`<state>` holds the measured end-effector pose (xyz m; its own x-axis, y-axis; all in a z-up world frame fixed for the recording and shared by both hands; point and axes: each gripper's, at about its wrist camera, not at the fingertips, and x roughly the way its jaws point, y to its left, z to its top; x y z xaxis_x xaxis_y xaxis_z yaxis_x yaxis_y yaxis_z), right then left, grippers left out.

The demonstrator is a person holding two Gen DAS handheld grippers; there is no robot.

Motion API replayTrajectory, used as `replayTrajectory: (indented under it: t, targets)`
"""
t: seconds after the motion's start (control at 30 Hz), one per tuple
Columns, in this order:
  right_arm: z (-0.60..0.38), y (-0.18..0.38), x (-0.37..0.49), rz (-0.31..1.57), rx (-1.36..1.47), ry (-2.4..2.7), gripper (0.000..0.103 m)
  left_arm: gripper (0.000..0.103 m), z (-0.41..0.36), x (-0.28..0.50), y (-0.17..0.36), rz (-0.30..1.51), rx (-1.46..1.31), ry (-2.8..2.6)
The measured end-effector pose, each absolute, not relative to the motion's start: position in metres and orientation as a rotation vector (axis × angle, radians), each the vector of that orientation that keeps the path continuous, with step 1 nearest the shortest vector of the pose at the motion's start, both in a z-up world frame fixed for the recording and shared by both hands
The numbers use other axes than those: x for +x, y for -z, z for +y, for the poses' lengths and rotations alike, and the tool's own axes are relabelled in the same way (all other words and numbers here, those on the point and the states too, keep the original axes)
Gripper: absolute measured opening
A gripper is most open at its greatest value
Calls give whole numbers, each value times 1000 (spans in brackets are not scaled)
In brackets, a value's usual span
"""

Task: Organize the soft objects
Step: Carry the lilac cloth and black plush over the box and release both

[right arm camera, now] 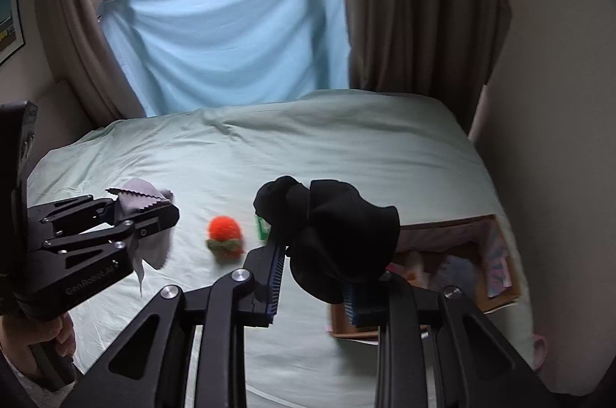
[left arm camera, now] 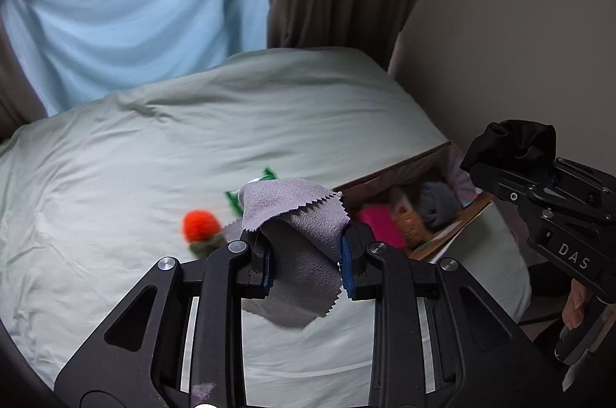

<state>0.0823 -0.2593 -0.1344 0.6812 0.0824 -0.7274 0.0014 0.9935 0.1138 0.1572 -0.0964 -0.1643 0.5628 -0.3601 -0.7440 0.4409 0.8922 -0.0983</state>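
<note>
While both grippers hang over the bed [right arm camera: 269,153], I log the scene from largest item down, taking the cardboard box [right arm camera: 496,304] at the bed's right edge as my reference.

Bed: pale green sheet, rumpled, fills both views. Box: open top, already holding a pink item [left arm camera: 379,225], an orange one and a grey one; details blurred.

Black garment [right arm camera: 338,238]: bunched, held up just left of and above the box. My right gripper [right arm camera: 313,286] has its jaws part open, and the cloth sits bunched between the blue pads; the contact point is hidden, so I judge it gripped but loosely. Limp and light, I expect it to sag and snag; best held at the thickest fold.

Grey cloth [left arm camera: 296,227]: pinked edges, draped over my left gripper [left arm camera: 304,271], well left of the box. Jaws closed down onto it, a flap hanging below. Thin and slippery-looking; pinch through a doubled layer.

Orange knitted toy [right arm camera: 225,234]: lies on the sheet, left of the box, between the grippers. Squashy, light; take it across the middle.

Green item [left arm camera: 235,198]: near the toy, mostly hidden.
</note>
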Motion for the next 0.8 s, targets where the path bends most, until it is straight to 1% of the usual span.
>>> replayTrajectory:
  t: [0.13, 0.37, 0.6, 0.8]
  targets:
    - [-314, 138, 84, 845, 109, -26, 24, 23, -155, 154, 167, 870, 73, 499]
    - [-399, 169, 103, 916, 139, -27, 24, 23, -247, 163, 192, 942, 20, 518]
    - [-447, 207, 130, 1000, 166, -23, 24, 23, -298, 180, 237, 1048, 38, 518]
    - [-474, 254, 161, 1089, 216, -14, 24, 23, -331, 199, 284, 1151, 76, 527]
